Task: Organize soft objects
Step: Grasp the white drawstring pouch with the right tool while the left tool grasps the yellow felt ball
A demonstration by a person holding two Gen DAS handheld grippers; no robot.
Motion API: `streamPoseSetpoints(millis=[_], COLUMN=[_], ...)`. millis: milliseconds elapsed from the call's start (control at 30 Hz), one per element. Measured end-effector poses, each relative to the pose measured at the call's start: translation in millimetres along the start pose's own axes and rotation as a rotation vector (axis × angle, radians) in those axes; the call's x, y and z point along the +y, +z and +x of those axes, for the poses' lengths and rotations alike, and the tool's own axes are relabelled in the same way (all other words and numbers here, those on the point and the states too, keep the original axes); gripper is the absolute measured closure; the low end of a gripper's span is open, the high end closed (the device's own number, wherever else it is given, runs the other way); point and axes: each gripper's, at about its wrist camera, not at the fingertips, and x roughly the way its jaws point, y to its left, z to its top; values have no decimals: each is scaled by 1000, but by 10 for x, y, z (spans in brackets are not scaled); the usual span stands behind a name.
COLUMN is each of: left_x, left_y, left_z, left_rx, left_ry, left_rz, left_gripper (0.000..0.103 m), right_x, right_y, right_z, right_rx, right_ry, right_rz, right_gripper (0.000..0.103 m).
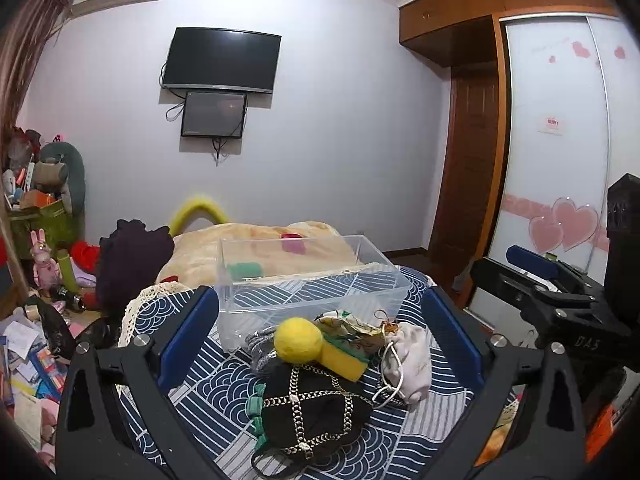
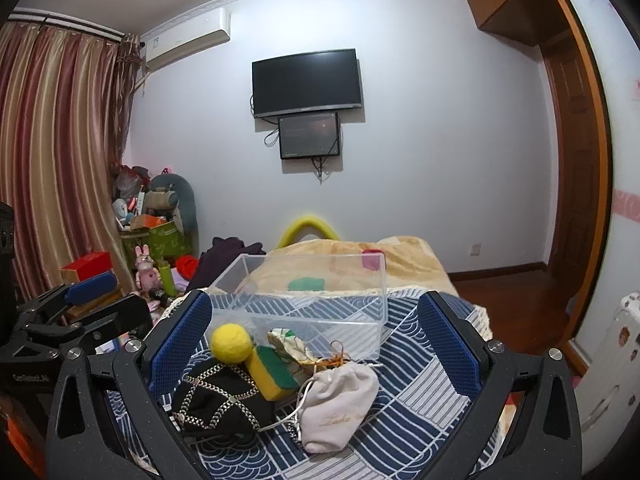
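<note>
A pile of soft objects lies on the blue patterned cloth point(image 1: 208, 392): a yellow felt ball point(image 1: 298, 339), a yellow-green sponge point(image 1: 344, 362), a black pouch with chain trim point(image 1: 316, 416), a white drawstring pouch point(image 1: 414, 360) and a floral pouch point(image 1: 348, 322). Behind them stands a clear plastic box point(image 1: 312, 280), empty. My left gripper point(image 1: 320, 328) is open, its fingers either side of the pile, above it. My right gripper point(image 2: 316, 328) is open, framing the ball point(image 2: 231, 343), sponge point(image 2: 274, 372), black pouch point(image 2: 218, 400) and white pouch point(image 2: 340, 404) before the box point(image 2: 304, 300).
A beige blanket point(image 1: 256, 248) covers the bed behind the box. Dark clothes point(image 1: 132, 256) lie at its left. Toys and clutter point(image 1: 36, 320) fill the floor at left. A wardrobe point(image 1: 560, 140) stands right. A TV point(image 1: 222, 60) hangs on the wall.
</note>
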Motion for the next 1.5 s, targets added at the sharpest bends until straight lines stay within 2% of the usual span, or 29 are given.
streamPoseSetpoints(millis=[33, 100, 300, 433, 500, 600, 833, 900, 967, 1033, 1100, 1167, 1267, 1500], left_x=[-6, -22, 15, 94, 127, 191, 252, 247, 231, 215, 201, 198, 224, 284], left_y=[-10, -38, -141, -230, -274, -334, -473, -529, -576, -612, -636, -639, -624, -477], left_z=[15, 71, 353, 589, 697, 873, 1215, 1263, 1283, 1291, 1278, 1258, 1186, 1035], left_rx=[2, 19, 109, 174, 202, 240, 306, 323, 335, 335, 321, 313, 295, 244], left_ry=[0, 0, -18, -15, -10, 9, 20, 16, 14, 6, 12, 18, 26, 16], left_rz=[5, 18, 11, -16, -28, -48, -48, -44, -34, -29, -19, -14, -23, -44], left_gripper=[3, 15, 30, 31, 31, 32, 33, 47, 55, 57, 58, 58, 59, 59], right_x=[-16, -46, -183, -264, -300, -326, -404, -412, -419, -438, -439, -419, -390, -469], right_y=[-8, -24, -116, -200, -248, -341, -546, -643, -710, -741, -727, -731, -710, -508], right_z=[10, 43, 178, 273, 324, 447, 705, 775, 818, 826, 830, 838, 797, 581], right_rx=[4, 15, 66, 105, 130, 194, 339, 388, 414, 427, 445, 461, 449, 341], right_ry=[4, 6, -8, -28, -27, -14, 23, 33, 40, 51, 76, 98, 89, 24], right_rz=[8, 17, 44, 53, 63, 74, 110, 115, 117, 126, 133, 124, 106, 95], right_gripper=[6, 16, 20, 21, 25, 30, 30, 30, 32, 46, 70, 79, 86, 88])
